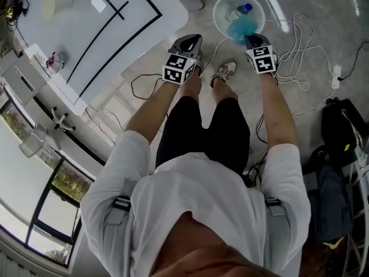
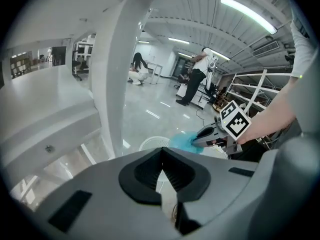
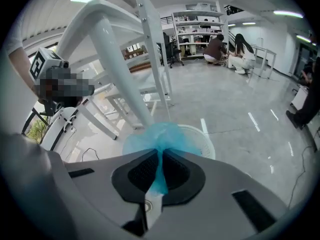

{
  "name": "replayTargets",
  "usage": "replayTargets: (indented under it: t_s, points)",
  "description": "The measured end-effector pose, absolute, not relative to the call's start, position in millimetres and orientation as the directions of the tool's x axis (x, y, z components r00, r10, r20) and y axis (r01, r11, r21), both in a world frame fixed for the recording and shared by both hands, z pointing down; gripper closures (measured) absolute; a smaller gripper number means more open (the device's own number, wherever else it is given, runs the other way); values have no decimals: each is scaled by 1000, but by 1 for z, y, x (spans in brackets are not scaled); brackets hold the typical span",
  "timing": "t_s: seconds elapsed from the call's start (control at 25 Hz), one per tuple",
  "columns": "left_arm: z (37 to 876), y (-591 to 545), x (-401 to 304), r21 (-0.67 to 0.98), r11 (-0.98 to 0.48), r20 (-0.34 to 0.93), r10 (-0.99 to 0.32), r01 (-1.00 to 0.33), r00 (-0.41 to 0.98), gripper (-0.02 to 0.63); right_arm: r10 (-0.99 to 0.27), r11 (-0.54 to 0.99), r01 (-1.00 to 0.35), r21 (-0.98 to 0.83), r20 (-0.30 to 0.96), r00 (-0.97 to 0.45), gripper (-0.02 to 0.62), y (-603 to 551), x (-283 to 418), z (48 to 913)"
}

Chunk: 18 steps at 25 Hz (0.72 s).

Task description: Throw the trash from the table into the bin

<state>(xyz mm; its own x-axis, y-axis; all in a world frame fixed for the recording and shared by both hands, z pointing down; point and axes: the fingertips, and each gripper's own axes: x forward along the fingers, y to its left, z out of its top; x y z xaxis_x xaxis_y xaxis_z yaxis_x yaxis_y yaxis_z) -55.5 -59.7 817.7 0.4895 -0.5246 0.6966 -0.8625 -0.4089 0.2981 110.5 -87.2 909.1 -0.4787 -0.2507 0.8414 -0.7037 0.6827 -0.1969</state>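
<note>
Trash [image 1: 236,32], blue and crumpled, sits clamped in right tool [image 1: 254,40] over bin [image 1: 217,11].

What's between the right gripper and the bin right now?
Only a crumpled blue plastic scrap. The right gripper has its jaws shut on it, and it bulges out ahead of them over the white bin. The right gripper view shows this best.

Bin [image 1: 221,10] is sitting mouth-up with open air above. A bottle [image 1: 245,8] is lying inside, and a blue bag [image 1: 237,31] is covering the near part. Table [image 1: 86,33] corner is closing in on the left, its leg [image 3: 119,59] slanting up beside the rim. Cables [image 1: 300,51] are looping right. Open floor [image 3: 240,109] is stretching beyond.
</note>
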Motion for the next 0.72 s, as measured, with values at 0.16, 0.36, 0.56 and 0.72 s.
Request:
replayTargets:
  t_s: [0.16, 0.36, 0.56, 0.72]
  points:
    - [860, -60, -65, 307, -396, 713, -507, -865, 485, 595, -227, 665, -721, -196, 866, -445, 589, -96, 114, 966]
    - [893, -60, -69, 315, -387, 730, -485, -867, 482, 595, -193, 631, -749, -201, 895, -402, 407, -98, 124, 1009]
    - [897, -64, -65, 320, -404, 731, -470, -857, 494, 595, -201, 622, -760, -189, 899, -388, 364, -98, 132, 1010]
    - [884, -68, -60, 321, -413, 729, -467, -852, 501, 595, -234, 614, -766, -190, 883, -407, 364, -99, 134, 982]
